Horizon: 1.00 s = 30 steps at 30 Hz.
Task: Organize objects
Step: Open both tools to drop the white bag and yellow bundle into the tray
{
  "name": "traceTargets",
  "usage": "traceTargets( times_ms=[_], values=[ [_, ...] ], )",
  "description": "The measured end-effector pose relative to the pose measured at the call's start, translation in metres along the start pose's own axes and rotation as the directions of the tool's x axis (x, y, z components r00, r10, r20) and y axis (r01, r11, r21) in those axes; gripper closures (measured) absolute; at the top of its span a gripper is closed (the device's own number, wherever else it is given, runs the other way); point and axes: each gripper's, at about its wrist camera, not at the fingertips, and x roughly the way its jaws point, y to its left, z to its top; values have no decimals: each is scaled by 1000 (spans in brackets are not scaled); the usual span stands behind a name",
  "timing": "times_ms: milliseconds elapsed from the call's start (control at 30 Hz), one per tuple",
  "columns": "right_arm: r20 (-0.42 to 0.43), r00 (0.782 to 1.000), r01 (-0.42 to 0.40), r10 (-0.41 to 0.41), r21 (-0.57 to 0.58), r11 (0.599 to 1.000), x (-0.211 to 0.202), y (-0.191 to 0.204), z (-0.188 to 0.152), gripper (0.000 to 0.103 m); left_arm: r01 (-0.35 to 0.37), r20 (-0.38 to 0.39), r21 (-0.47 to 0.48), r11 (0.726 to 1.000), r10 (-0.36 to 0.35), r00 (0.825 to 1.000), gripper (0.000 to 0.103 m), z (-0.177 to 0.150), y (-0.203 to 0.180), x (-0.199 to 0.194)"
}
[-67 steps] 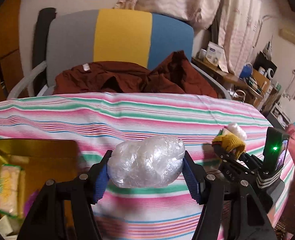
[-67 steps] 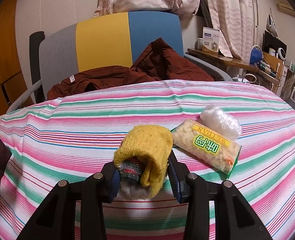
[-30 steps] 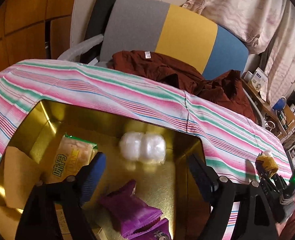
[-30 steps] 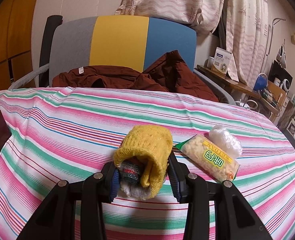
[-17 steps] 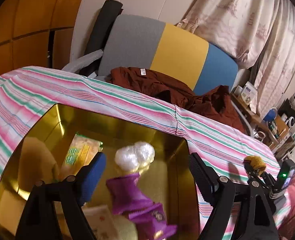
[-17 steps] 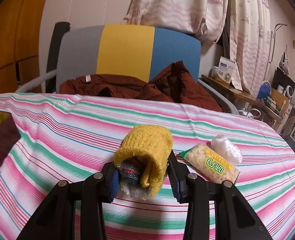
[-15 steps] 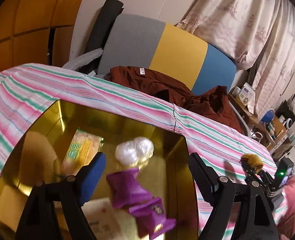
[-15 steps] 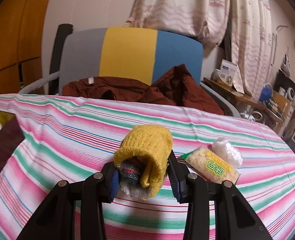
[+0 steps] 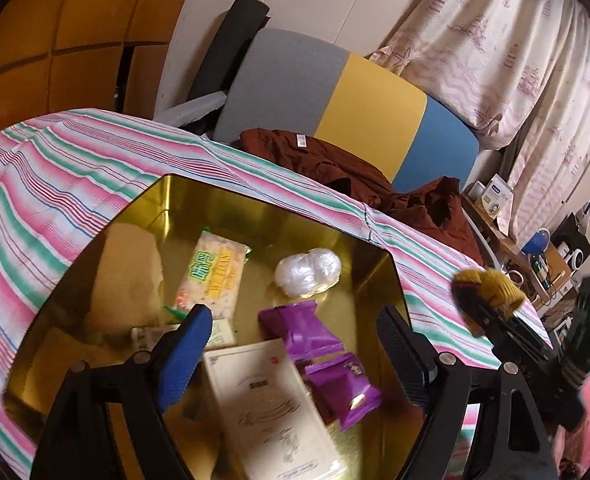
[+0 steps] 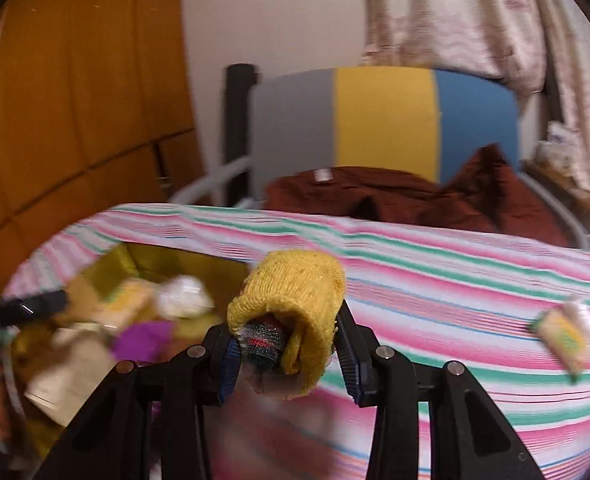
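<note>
Yellow sock bundle (image 10: 295,312): riding pinched between the pads of the right gripper (image 10: 291,354), above the striped cloth (image 10: 455,272); now swinging toward the gold tin (image 9: 175,196) instead of facing the far side of the table.
Clear plastic wad (image 9: 307,272): lying inside the gold tin near its back wall, beside the yellow snack packet (image 9: 211,276); no longer being carried.
Left gripper (image 9: 291,354): hanging wide open and empty over the tin, above the purple pouches (image 9: 323,356) and a cream booklet (image 9: 271,412).
Meaning for the task: one drop seemingly finished; sock bundle likely going in next.
Remaining: second snack packet (image 10: 563,334) and a white wad beside it, waiting on the cloth, well apart from the tin.
</note>
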Motion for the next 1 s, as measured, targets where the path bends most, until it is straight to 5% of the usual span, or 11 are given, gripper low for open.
traceTargets(
  times_ms=[233, 500, 1000],
  values=[
    [-69, 994, -92, 89, -38, 995, 28, 49, 3, 62, -13, 7, 3, 1000, 13, 1000, 18, -8, 10, -12],
    [-123, 992, -53, 40, -103, 993, 48, 67, -3, 57, -3, 8, -2, 1000, 3, 1000, 18, -13, 14, -17],
    [-39, 998, -57, 58, 7, 998, 12, 42, -2, 53, 13, -13, 2, 1000, -12, 1000, 18, -20, 3, -17]
  ],
)
